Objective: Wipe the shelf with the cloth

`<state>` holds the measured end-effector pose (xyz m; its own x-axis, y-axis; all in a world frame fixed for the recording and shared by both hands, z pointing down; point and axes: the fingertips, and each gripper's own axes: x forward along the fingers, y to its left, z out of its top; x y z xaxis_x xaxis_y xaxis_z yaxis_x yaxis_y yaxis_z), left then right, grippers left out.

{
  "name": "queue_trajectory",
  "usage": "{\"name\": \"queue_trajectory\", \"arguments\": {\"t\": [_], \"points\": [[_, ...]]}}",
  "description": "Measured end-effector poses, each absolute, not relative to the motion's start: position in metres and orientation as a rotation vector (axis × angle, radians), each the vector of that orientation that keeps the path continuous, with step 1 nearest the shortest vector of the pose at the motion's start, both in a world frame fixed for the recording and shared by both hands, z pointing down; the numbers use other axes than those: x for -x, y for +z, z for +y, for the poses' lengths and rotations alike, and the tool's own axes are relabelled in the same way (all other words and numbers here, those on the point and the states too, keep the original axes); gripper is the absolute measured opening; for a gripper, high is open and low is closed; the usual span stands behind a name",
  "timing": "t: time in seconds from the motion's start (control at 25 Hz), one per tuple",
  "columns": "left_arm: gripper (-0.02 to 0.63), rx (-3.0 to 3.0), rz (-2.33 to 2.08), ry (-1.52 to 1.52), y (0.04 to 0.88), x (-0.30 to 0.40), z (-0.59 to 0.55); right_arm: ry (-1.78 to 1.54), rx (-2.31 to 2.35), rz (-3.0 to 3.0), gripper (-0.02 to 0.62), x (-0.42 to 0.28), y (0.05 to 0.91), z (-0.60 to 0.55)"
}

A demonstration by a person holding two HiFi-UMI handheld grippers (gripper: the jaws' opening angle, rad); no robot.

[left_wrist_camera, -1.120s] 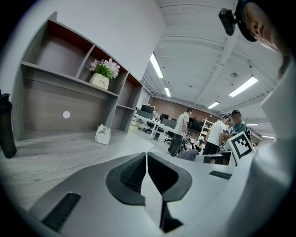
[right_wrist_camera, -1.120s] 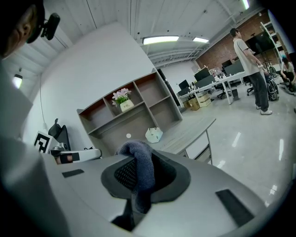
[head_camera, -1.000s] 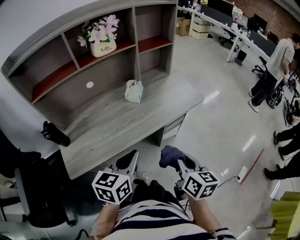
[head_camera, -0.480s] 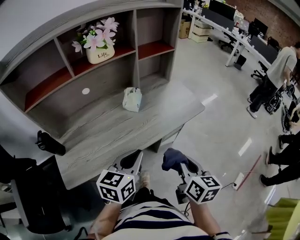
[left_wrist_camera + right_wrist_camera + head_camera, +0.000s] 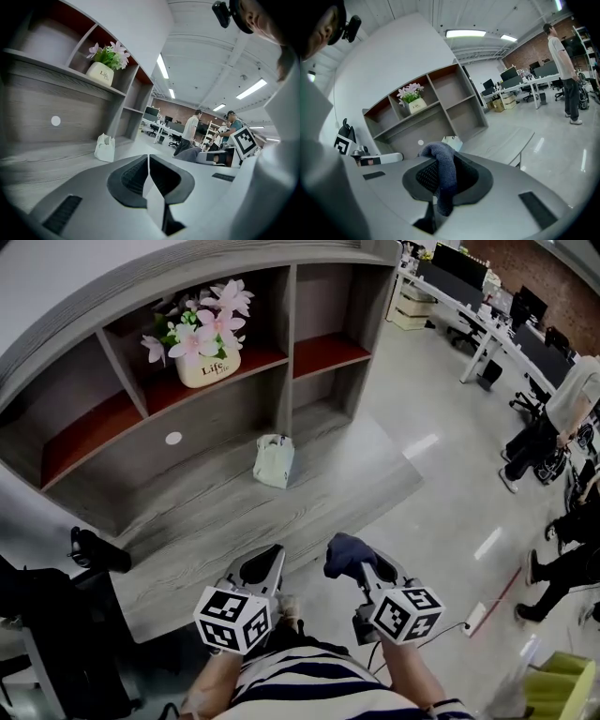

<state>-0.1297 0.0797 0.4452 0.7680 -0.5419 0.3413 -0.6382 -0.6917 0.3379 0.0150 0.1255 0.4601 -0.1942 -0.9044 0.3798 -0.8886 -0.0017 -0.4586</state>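
In the head view, the left gripper point(image 5: 263, 565) and the right gripper point(image 5: 360, 568) sit at 6 o'clock, in front of the person's striped shirt point(image 5: 309, 681). The dark blue cloth point(image 5: 344, 553) bunches at the tip of the right gripper, over the floor and just off the front edge of the grey wooden desk point(image 5: 187, 531). The shelf point(image 5: 285, 343), grey with red-brown boards, stands on the desk from 10 to 1 o'clock. A white pot of pink flowers point(image 5: 206, 364) is in its upper middle compartment. A small white bag point(image 5: 274, 460) stands upright on the desk near the centre. People point(image 5: 570, 399) stand at 3 o'clock, well apart from the desk.

In the left gripper view, the jaws are pressed together with nothing between them. The bag is at 9 o'clock and the flower pot at 10 o'clock.

In the right gripper view, the jaws are closed on the cloth, which rises above them and also hangs down between them. The shelf is at 12 o'clock behind it, apart from the cloth.
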Motion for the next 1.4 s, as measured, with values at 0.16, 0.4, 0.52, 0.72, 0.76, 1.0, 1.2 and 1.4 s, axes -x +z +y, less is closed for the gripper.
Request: {"name": "queue_trajectory", "arguments": {"t": [0.16, 0.4, 0.52, 0.72, 0.76, 1.0, 1.2, 1.4], "points": [[0.023, -2.498, -0.923, 0.278, 0.448, 0.14, 0.054, -0.962, 1.971, 2.258, 0.054, -0.011, 0.454, 0.089], [0.021, -2.546, -0.96, 0.243, 0.449, 0.152, 0.018, -0.93, 1.941, 2.349, 0.054, 0.006, 0.441, 0.038], [0.02, -2.519, -0.951, 0.212, 0.449, 0.152, 0.003, -0.905, 1.923, 2.382, 0.054, 0.01, 0.434, 0.021], [0.02, -2.522, -0.978, 0.23, 0.445, 0.15, -0.014, -0.874, 1.879, 2.4, 0.054, 0.005, 0.42, -0.005], [0.02, -2.521, -0.984, 0.238, 0.444, 0.15, -0.017, -0.865, 1.864, 2.403, 0.054, 0.004, 0.416, -0.008], [0.02, -2.458, -1.112, 0.25, 0.436, 0.152, -0.043, -0.747, 1.772, 2.45, 0.054, -0.012, 0.389, -0.041], [0.021, -2.417, -1.221, 0.203, 0.424, 0.143, -0.064, -0.682, 1.636, 2.538, 0.054, -0.021, 0.371, -0.077], [0.021, -2.37, -1.36, 0.151, 0.403, 0.122, -0.081, -0.609, 1.466, 2.637, 0.054, -0.035, 0.344, -0.107]]}}
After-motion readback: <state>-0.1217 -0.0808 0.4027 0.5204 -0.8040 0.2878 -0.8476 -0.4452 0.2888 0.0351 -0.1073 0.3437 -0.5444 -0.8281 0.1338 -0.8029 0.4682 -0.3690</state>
